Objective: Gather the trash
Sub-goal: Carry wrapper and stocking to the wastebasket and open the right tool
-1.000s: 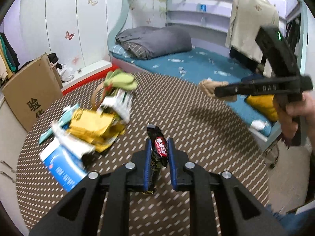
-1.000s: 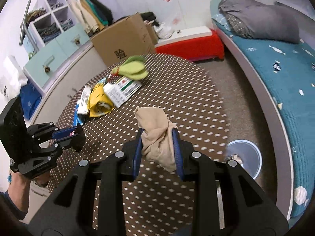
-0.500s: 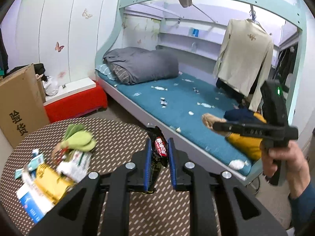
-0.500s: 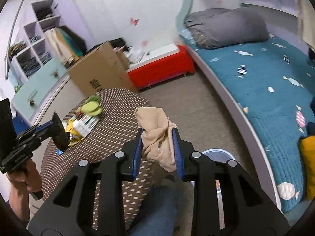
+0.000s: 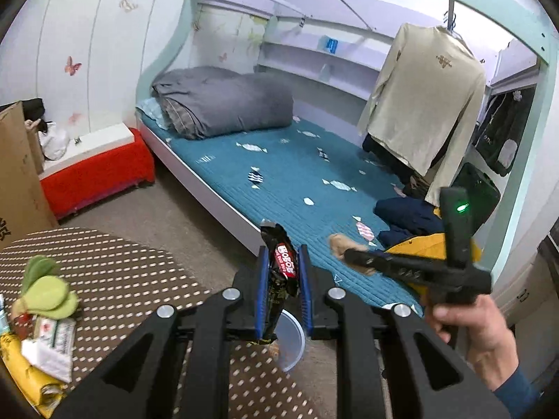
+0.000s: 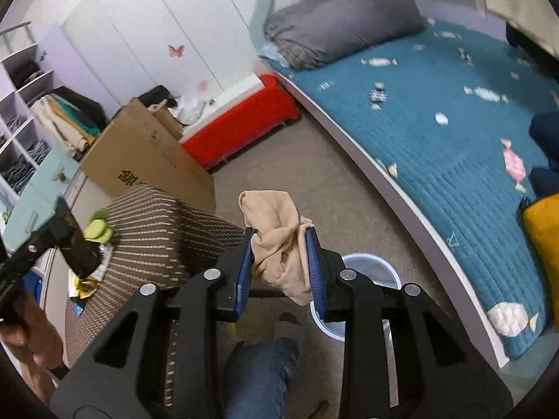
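Note:
My left gripper (image 5: 282, 279) is shut on a black snack wrapper (image 5: 281, 272) with a red label, held past the table's edge above a pale blue bin (image 5: 290, 342) on the floor. My right gripper (image 6: 279, 255) is shut on a crumpled beige cloth (image 6: 277, 241), held over the floor with the bin (image 6: 370, 276) just beyond and below it. The right gripper shows in the left wrist view (image 5: 340, 246) at right. The left gripper with its wrapper shows in the right wrist view (image 6: 75, 244) at far left.
The round brown dotted table (image 5: 115, 276) holds a heap of wrappers and paper (image 5: 38, 345) and a green item (image 5: 45, 288). A bed with a teal cover (image 5: 279, 174), a red bench (image 5: 97, 171) and a cardboard box (image 6: 146, 160) stand around. My knee (image 6: 258, 373) is below.
Both grippers have swung right, away from the table top, and now hang over the floor by the bin. Each keeps its hold.

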### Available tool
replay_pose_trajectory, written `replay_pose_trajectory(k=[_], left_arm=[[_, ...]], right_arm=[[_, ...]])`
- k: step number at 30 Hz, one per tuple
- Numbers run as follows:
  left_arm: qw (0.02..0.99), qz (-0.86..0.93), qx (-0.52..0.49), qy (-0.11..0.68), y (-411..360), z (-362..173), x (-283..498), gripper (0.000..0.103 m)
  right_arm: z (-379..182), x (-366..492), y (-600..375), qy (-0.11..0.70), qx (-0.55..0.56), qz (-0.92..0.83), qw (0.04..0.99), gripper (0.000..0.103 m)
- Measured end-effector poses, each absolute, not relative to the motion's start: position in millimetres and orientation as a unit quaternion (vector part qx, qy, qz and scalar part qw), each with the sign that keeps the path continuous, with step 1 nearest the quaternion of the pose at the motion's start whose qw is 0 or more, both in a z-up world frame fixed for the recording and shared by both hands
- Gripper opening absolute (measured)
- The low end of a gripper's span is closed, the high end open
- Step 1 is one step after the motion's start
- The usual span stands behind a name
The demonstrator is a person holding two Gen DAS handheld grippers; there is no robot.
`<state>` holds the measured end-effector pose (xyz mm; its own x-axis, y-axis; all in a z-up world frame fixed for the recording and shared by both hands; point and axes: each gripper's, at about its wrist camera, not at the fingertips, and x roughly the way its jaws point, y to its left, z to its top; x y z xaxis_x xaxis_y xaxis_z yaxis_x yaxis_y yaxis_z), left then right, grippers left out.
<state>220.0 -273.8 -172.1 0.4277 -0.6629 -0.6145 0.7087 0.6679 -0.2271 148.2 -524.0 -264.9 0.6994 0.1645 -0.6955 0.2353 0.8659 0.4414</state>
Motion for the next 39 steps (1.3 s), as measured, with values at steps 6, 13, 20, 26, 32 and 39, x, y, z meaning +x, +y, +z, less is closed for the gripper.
replay_pose_trajectory(k=[6, 13, 20, 26, 32, 39], left_arm=[[0.829, -0.415, 0.035, 0.373, -309, -195, 233, 0.016], [0.816, -0.413, 0.045, 0.403, -341, -218, 251, 0.016], [0.791, -0.406, 0.060, 0.454, -372, -254, 271, 0.016], [0.766, -0.407, 0.084, 0.491, -399, -282, 276, 0.019], [0.773, -0.384, 0.099, 0.495, -404, -289, 276, 0.079], [0.793, -0.361, 0.106, 0.480, -389, -269, 268, 0.090]], right_arm=[[-322, 175, -542, 0.431, 0.292, -0.028, 0.854, 0.029], [-394, 197, -558, 0.465, 0.355, -0.034, 0.810, 0.068], [-405, 181, -579, 0.450, 0.402, -0.074, 0.794, 0.082], [-377, 155, -597, 0.412, 0.401, -0.094, 0.812, 0.089], [-351, 141, -605, 0.385, 0.399, -0.100, 0.827, 0.097], [-333, 128, -597, 0.372, 0.387, -0.105, 0.838, 0.097]])
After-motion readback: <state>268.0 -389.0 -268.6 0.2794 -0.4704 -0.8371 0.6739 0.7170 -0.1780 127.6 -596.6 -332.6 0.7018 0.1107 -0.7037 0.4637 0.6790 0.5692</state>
